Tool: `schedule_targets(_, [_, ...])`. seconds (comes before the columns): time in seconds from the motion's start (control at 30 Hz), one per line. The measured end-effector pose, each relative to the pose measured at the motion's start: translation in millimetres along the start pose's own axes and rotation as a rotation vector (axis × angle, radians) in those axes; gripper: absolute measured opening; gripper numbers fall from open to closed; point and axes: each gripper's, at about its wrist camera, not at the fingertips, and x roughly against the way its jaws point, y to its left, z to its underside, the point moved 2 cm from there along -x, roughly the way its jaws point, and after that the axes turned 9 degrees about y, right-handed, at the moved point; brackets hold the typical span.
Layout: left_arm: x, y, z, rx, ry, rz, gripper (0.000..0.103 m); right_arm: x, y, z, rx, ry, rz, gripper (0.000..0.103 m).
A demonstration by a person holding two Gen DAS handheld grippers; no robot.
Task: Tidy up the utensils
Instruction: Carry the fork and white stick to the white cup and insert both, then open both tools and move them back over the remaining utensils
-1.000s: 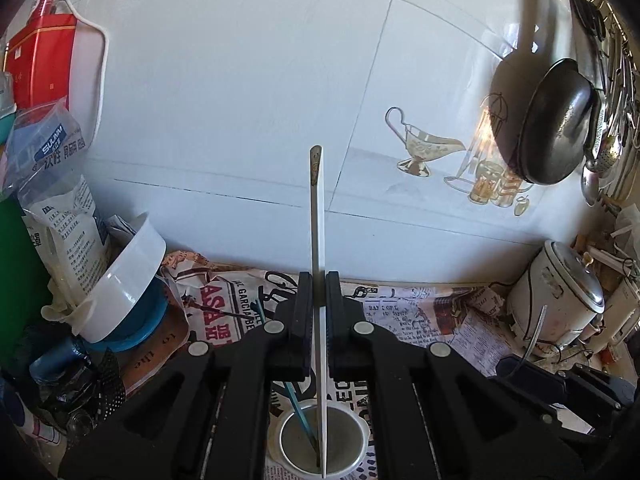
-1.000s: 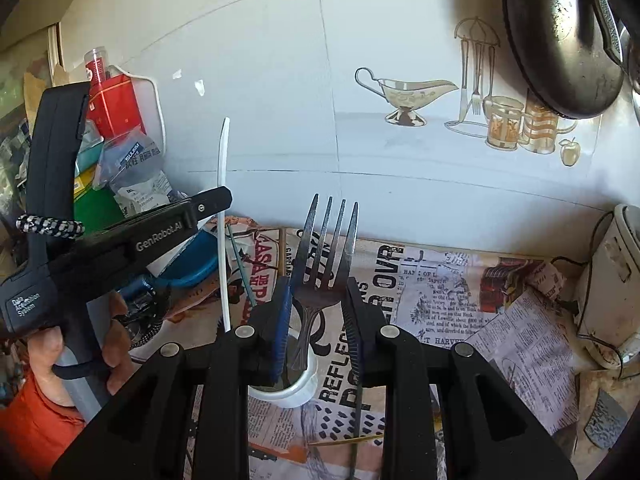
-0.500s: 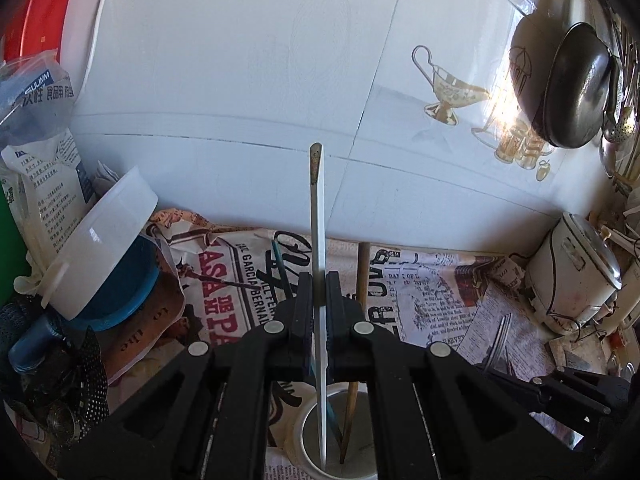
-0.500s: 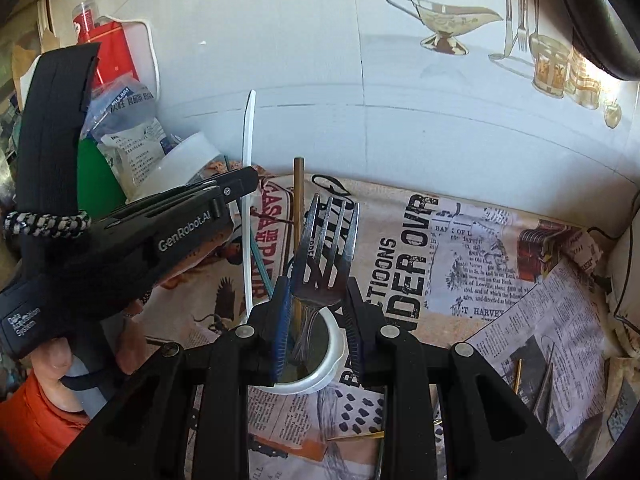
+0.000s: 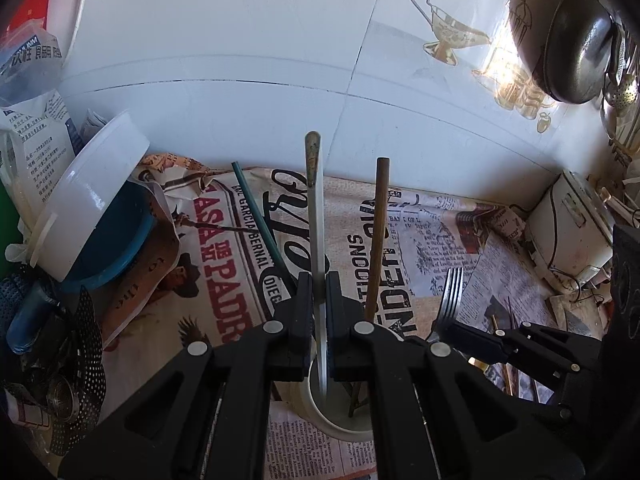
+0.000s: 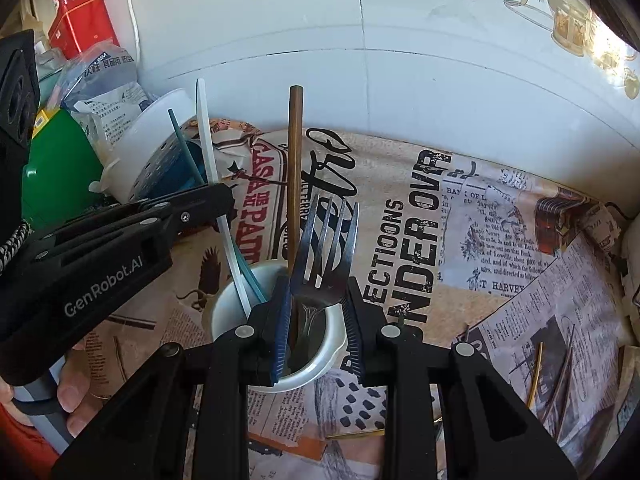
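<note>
Utensils stood gathered in a white cup (image 6: 276, 364) on the newspaper-covered counter (image 6: 500, 264); a brown chopstick (image 6: 295, 184) and a teal stick (image 6: 188, 152) leaned inside it, their upper ends pointing toward the tiled wall (image 5: 240, 60); the left gripper (image 5: 319, 320) pinched a thin white utensil (image 5: 314, 216) between its nearly closed jaws, the lower end of that utensil reaching down into the cup and its worn tip standing upright above the fingers; the right gripper (image 6: 316, 316) held a metal fork (image 6: 326, 256) tines-up, its jaws narrow around the fork's neck with the blue ribbed pads against it, and the handle dipped into the cup's mouth just beside the brown chopstick; in the right wrist view a hand (image 6: 72, 396) gripped the left tool's handle at the lower left; to the left of the cup lay a tipped white tub (image 5: 88, 200) with a blue bowl (image 5: 116, 236) inside it, a perforated metal piece (image 5: 80, 356) below them, and printed bags (image 5: 32, 128) behind; a dark pan (image 5: 576, 44) hung on the wall at upper right, and a white appliance (image 5: 568, 228) sat well apart at the counter's right edge; loose chopsticks (image 6: 536, 372) lay on the newspaper to the right.
</note>
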Motion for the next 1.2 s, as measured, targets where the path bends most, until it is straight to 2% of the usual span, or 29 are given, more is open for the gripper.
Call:
schedule_targets(0.17, [8,-1,1,-0.005,0.001,-0.019,0.004,1,1,1,0.013,0.006,0.002,0.024])
schedule_targets(0.37, [25,-7,4,-0.013,-0.002,-0.038,0.006,16,1,3,0.024,-0.012,-0.012,0.033])
schedule_targets(0.57, [51,-18,9,-0.021,-0.033,-0.064,0.016,43,1,5,0.041,-0.063,-0.015,0.034])
schedule_targets(0.67, [65,-26,12,-0.034,-0.058,-0.083,0.023,58,-2,7,0.045,-0.09,-0.014,0.034])
schedule_targets(0.73, [73,-33,14,-0.04,-0.076,-0.098,0.032,69,-6,9,0.044,-0.111,-0.013,0.034])
schedule_targets(0.9, [93,-53,20,-0.059,-0.111,-0.112,0.04,96,-21,16,0.024,-0.161,-0.006,0.034])
schedule_targets(1.07, [102,-75,25,-0.056,-0.125,-0.105,0.06,117,-41,27,0.01,-0.196,0.012,0.034])
schedule_targets(1.2, [103,-92,31,-0.046,-0.128,-0.097,0.068,131,-63,38,-0.009,-0.211,0.036,0.04])
